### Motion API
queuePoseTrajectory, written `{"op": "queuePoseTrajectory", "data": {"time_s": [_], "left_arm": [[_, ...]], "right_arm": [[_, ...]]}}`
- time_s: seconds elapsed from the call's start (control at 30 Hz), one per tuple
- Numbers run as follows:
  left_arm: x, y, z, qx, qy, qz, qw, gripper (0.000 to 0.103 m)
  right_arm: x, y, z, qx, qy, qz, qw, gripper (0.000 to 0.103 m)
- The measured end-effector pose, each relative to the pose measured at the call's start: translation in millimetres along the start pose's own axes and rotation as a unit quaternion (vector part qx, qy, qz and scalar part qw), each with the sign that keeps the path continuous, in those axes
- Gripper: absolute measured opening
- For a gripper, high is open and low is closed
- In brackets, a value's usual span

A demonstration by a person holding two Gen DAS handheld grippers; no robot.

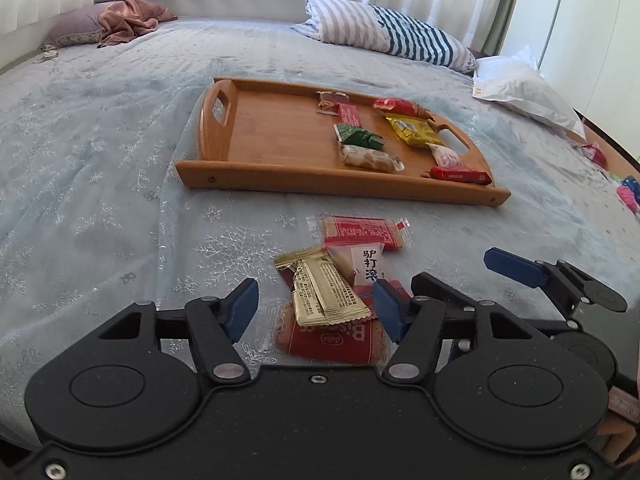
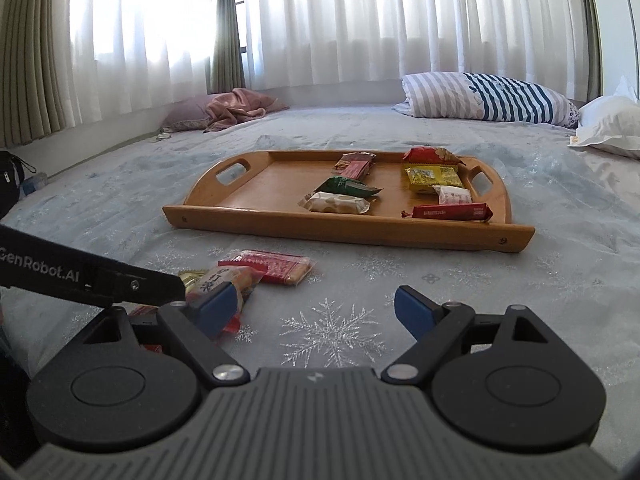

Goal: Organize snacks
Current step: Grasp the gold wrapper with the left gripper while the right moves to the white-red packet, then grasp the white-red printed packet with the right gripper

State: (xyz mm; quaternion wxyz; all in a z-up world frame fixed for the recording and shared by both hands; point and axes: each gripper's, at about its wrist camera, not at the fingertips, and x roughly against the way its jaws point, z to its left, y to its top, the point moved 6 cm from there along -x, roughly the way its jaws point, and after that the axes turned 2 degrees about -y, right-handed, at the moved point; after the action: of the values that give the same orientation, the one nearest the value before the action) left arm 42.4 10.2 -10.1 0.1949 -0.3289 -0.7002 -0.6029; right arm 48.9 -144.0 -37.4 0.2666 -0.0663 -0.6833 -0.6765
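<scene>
A wide bed fills the lower frame, covered in a pale blue spread with silver snowflakes. Across the top, white sheer curtains glow with daylight (olive drapes hang at the left edge). A striped pillow lies upper right, a pink cloth on a mauve pillow upper left.

My bed carries the wooden tray. Nearer me than the tray lie loose snack packets; beyond it, a striped pillow and a pink cloth.
</scene>
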Motion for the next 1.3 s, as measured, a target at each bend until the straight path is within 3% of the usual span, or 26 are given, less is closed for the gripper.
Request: {"op": "queuePoseTrajectory", "data": {"time_s": [0.07, 0.33, 0.37, 0.4, 0.5, 0.67, 0.83, 1.03, 1.17, 1.2, 1.3], "left_arm": [[-5.0, 0.0, 0.5, 0.002, 0.001, 0.004, 1.0000, 0.042], [-23.1, 5.8, 5.9, 0.019, 0.000, 0.006, 0.9998, 0.045], [-26.1, 5.9, 6.5, 0.020, 0.000, 0.009, 0.9998, 0.043], [-27.1, 6.1, 6.6, 0.021, 0.000, 0.013, 0.9997, 0.029], [-17.8, 10.0, 2.7, 0.009, -0.011, 0.005, 0.9999, 0.029], [-9.4, 17.3, 12.4, 0.011, 0.016, -0.011, 0.9998, 0.030], [-5.9, 23.5, 27.3, 0.025, 0.035, -0.020, 0.9989, 0.030], [-5.4, 29.6, 33.2, 0.026, 0.039, -0.027, 0.9985, 0.030], [-7.9, 31.8, 36.7, 0.031, 0.041, -0.030, 0.9983, 0.030], [-8.3, 32.5, 38.0, 0.032, 0.041, -0.030, 0.9982, 0.030], [-8.7, 34.4, 41.4, 0.033, 0.042, -0.032, 0.9980, 0.030]], "right_arm": [[0.8, -2.6, 0.8, 0.001, -0.002, 0.002, 1.000, 0.093], [2.2, -4.2, 0.6, 0.000, 0.006, 0.008, 1.000, 0.093], [1.6, -4.6, 3.0, 0.002, 0.009, 0.008, 1.000, 0.093], [1.2, -5.0, 5.8, 0.004, 0.013, 0.009, 1.000, 0.093], [0.7, -5.3, 13.8, 0.006, 0.026, 0.010, 1.000, 0.092], [-2.1, -0.3, 26.0, 0.012, 0.037, 0.004, 0.999, 0.088], [-14.0, 7.7, 33.5, -0.004, 0.029, 0.019, 0.999, 0.071], [-26.4, 18.7, 42.1, -0.037, 0.031, 0.027, 0.998, 0.066], [-37.5, 20.2, 47.7, -0.048, 0.015, 0.034, 0.998, 0.067], [-39.8, 19.4, 48.2, -0.053, 0.010, 0.031, 0.998, 0.074], [-44.8, 16.3, 51.5, -0.047, -0.001, 0.031, 0.998, 0.075]]}}
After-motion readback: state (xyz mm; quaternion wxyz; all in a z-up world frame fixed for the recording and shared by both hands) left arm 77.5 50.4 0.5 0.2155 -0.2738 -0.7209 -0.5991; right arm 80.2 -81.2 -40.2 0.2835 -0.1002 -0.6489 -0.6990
